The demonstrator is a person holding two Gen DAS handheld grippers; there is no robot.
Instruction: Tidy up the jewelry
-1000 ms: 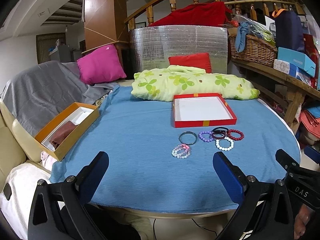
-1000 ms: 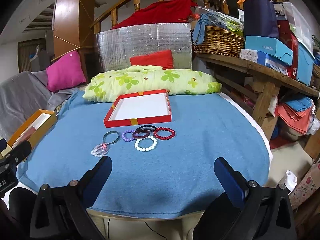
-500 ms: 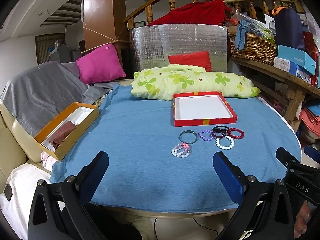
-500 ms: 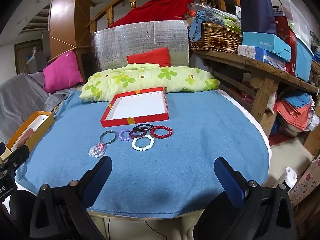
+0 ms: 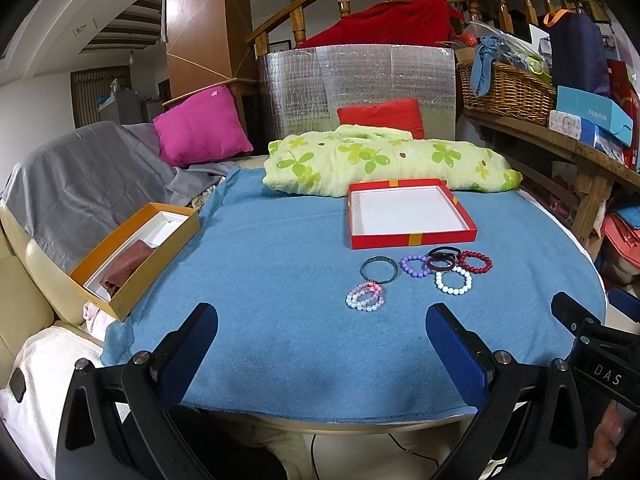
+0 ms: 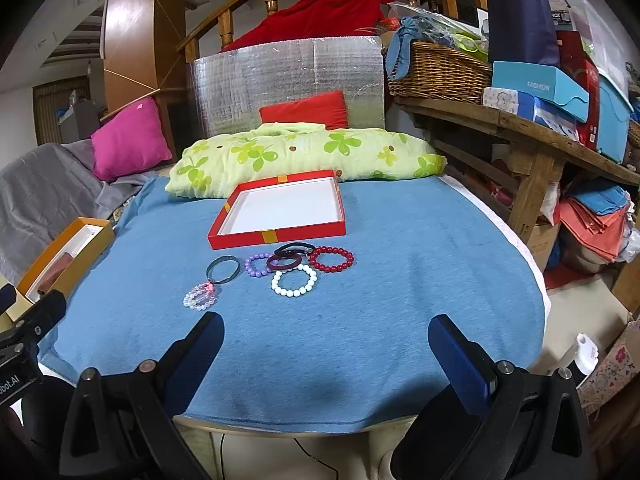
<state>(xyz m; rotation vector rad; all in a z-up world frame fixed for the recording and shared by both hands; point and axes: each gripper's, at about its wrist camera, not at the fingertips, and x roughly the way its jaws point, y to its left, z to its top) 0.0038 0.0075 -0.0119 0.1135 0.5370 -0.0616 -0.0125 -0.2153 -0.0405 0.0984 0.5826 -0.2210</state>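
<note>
We are holding our left gripper (image 5: 322, 334) and right gripper (image 6: 326, 344) above the near edge of the blue cloth (image 6: 400, 300), fingers spread wide apart, gripping nothing. Beyond them the bracelets are lying in a loose cluster: a pale pink beaded bracelet (image 5: 365, 297) nearest, touching a dark green bangle (image 5: 379, 269), then white beads (image 6: 294, 280), purple beads (image 6: 258, 265) and red beads (image 6: 332, 259). Just behind, the red tray (image 6: 276, 236) is sitting open.
</note>
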